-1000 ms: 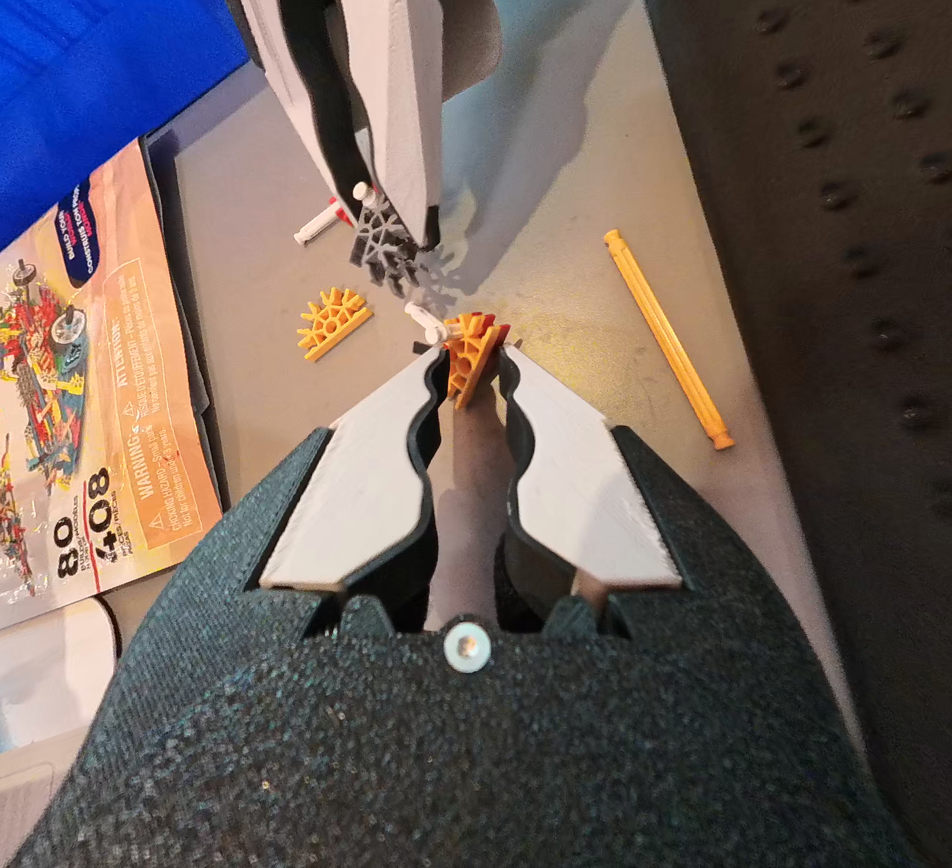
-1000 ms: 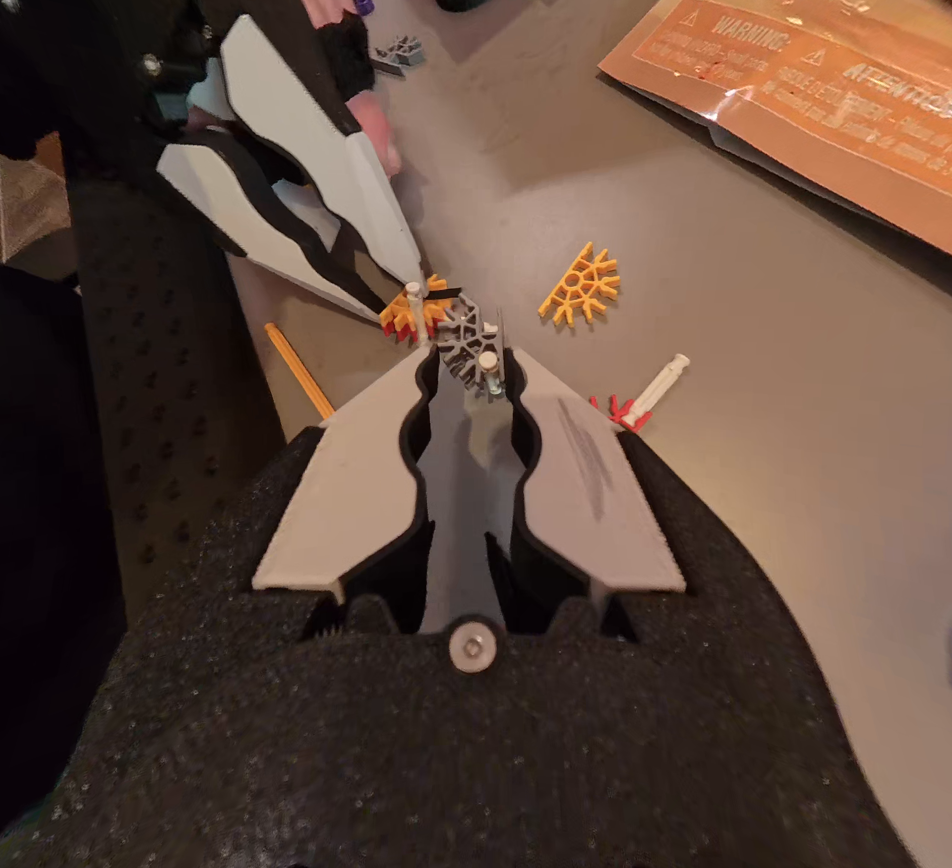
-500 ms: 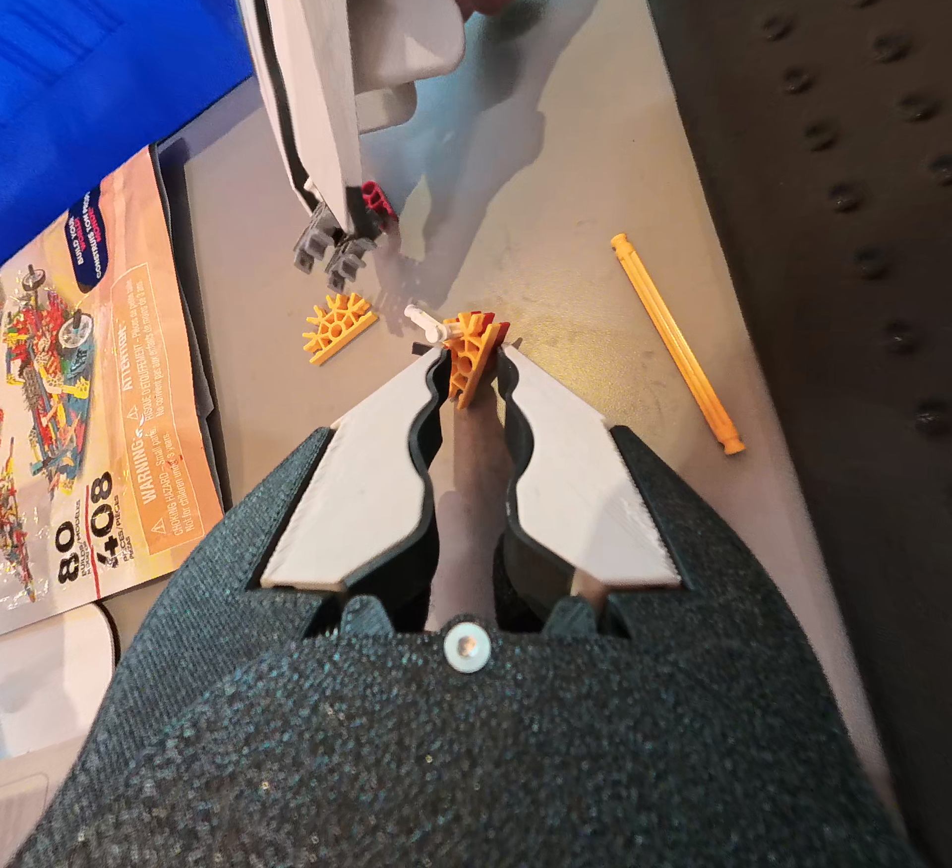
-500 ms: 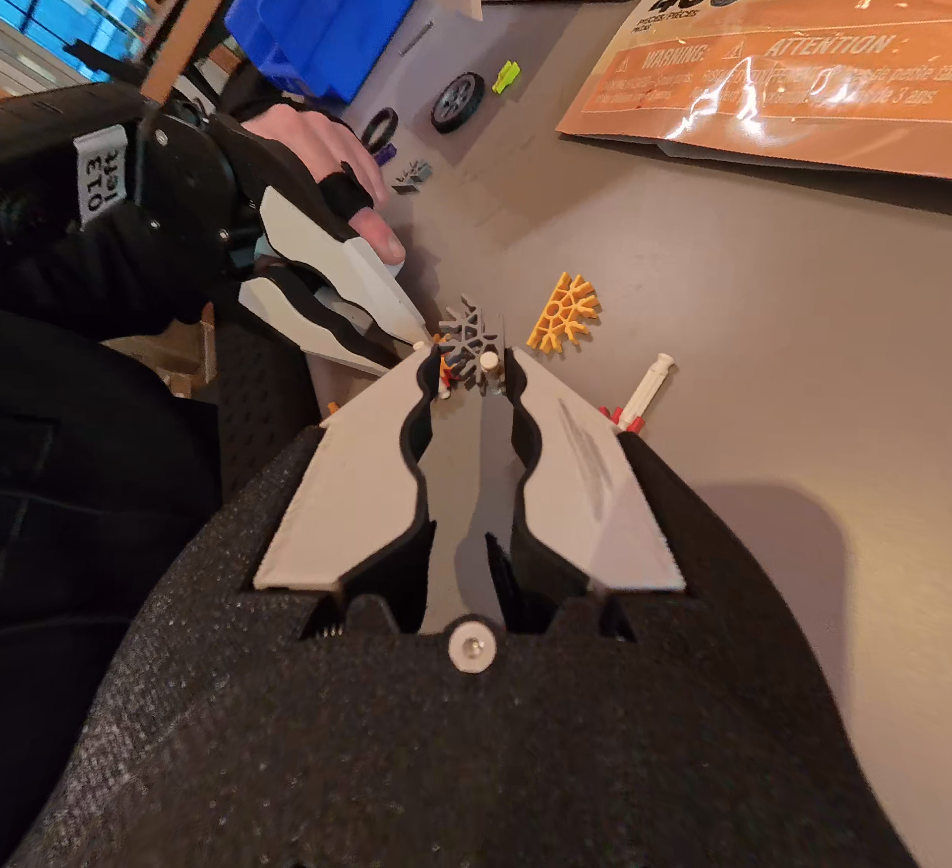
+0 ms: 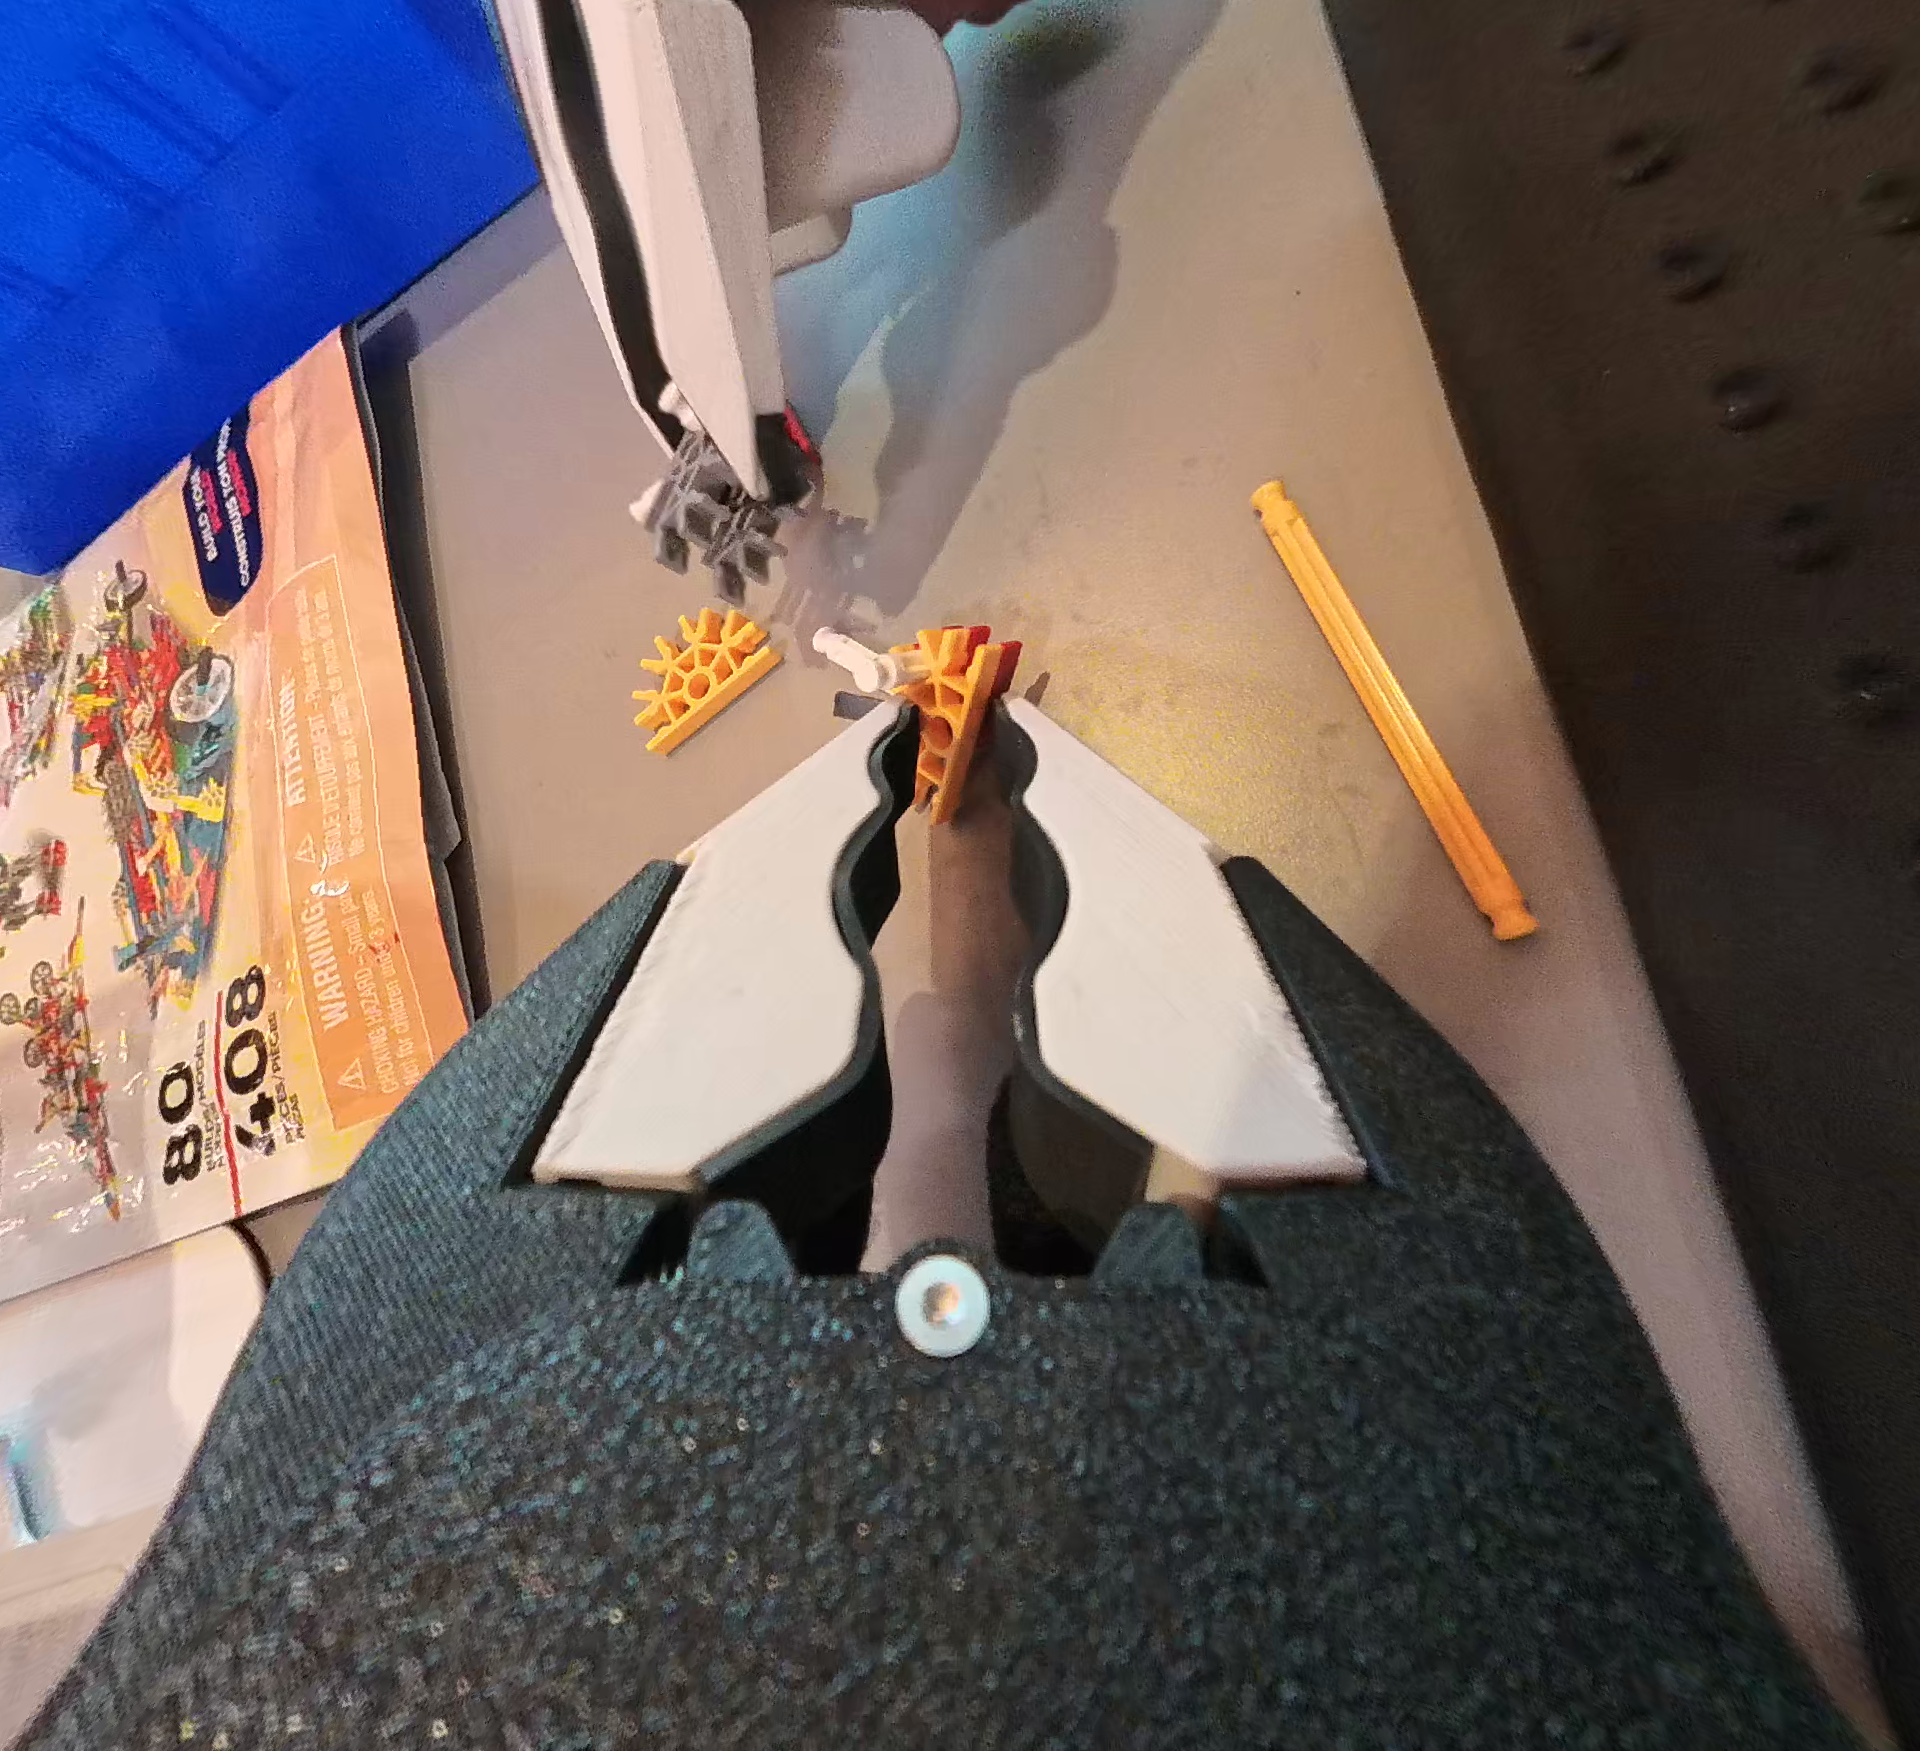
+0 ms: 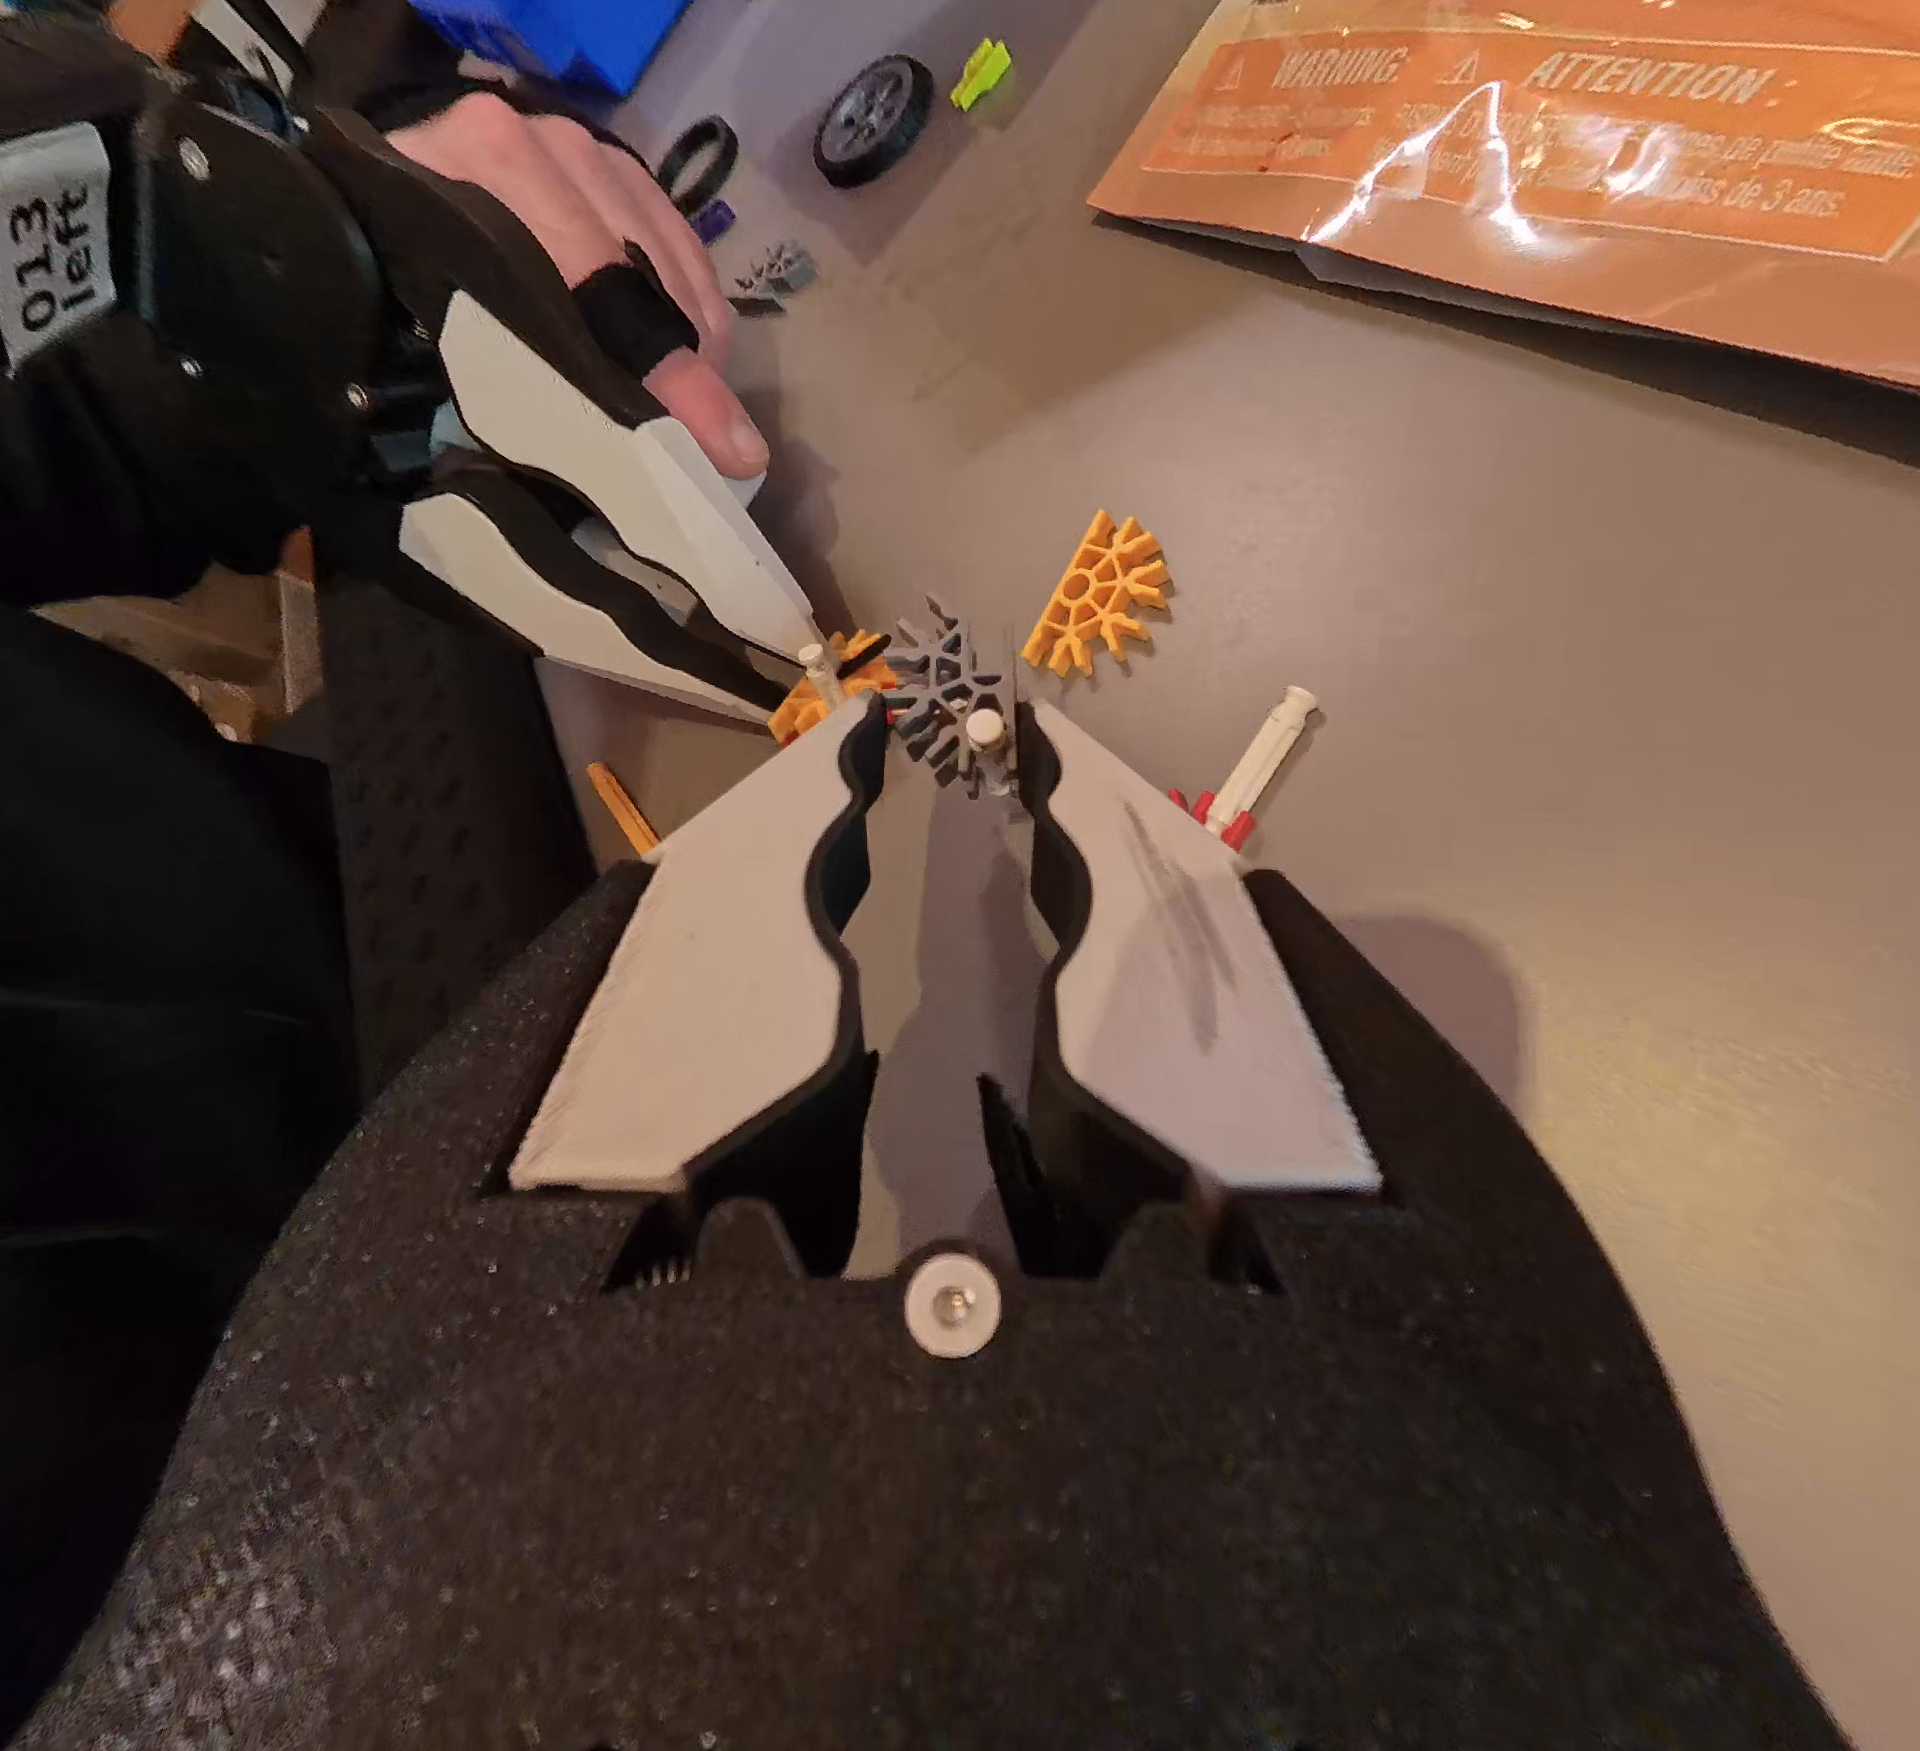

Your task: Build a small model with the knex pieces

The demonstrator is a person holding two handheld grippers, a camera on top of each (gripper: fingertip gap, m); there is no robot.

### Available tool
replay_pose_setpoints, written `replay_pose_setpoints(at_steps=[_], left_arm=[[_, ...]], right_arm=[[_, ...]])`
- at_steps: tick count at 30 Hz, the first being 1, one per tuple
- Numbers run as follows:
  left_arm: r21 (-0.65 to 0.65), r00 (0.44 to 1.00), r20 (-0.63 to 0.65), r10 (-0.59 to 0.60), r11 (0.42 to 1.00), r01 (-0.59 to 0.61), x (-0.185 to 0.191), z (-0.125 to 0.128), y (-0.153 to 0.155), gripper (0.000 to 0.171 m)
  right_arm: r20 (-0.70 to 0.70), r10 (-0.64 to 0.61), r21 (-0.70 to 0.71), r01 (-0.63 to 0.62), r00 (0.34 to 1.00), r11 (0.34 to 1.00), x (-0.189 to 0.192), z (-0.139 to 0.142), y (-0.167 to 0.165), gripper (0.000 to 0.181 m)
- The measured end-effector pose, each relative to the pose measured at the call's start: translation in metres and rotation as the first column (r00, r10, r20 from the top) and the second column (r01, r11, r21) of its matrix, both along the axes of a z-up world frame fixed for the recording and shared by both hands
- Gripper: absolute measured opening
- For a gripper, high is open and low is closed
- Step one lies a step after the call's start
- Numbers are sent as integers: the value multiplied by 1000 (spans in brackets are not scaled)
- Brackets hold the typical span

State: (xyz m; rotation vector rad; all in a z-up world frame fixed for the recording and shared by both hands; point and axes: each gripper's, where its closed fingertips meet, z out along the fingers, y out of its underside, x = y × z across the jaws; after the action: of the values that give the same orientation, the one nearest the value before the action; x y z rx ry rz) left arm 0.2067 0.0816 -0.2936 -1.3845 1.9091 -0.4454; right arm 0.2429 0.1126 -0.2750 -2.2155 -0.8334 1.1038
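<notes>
My left gripper [image 5: 951, 714] stays clamped on the orange fan piece [image 5: 943, 699], a short white peg [image 5: 854, 652] sticking out of it (no shift there). My right gripper [image 6: 951, 714] stays shut on the grey snowflake piece [image 6: 940, 678]. It has swung back a little toward the fan piece after pulling away, and the two pieces are near but apart.

Just beside them a loose orange fan [image 6: 1096, 605] lies flat on the table [image 6: 1455, 662]. A white rod with a red clip [image 6: 1262, 756] and a yellow rod [image 5: 1387, 725] lie further out. Beyond sit the printed bag [image 6: 1558, 143], a small wheel [image 6: 873, 106] and a blue bin [image 5: 208, 143].
</notes>
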Motion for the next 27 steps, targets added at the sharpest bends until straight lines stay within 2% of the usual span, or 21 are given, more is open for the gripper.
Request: replay_pose_setpoints(at_steps=[3,11,18,27], left_arm=[[2,1000,0,-3,1000,3,0,0,0,12],[20,1000,-9,-28,999,29,-1,0,-1,11],[16,998,-14,-65,998,65,-4,0,-5,11],[4,992,-12,-125,992,125,-8,0,-9,10]], right_arm=[[113,28,45,-33,993,998,2,-9,0,24],[322,182,111,-228,929,967,-7,-19,-7,24],[388,258,106,-321,885,941,-8,-19,-8,24],[491,354,116,-462,796,879,-6,-21,-11,24]])
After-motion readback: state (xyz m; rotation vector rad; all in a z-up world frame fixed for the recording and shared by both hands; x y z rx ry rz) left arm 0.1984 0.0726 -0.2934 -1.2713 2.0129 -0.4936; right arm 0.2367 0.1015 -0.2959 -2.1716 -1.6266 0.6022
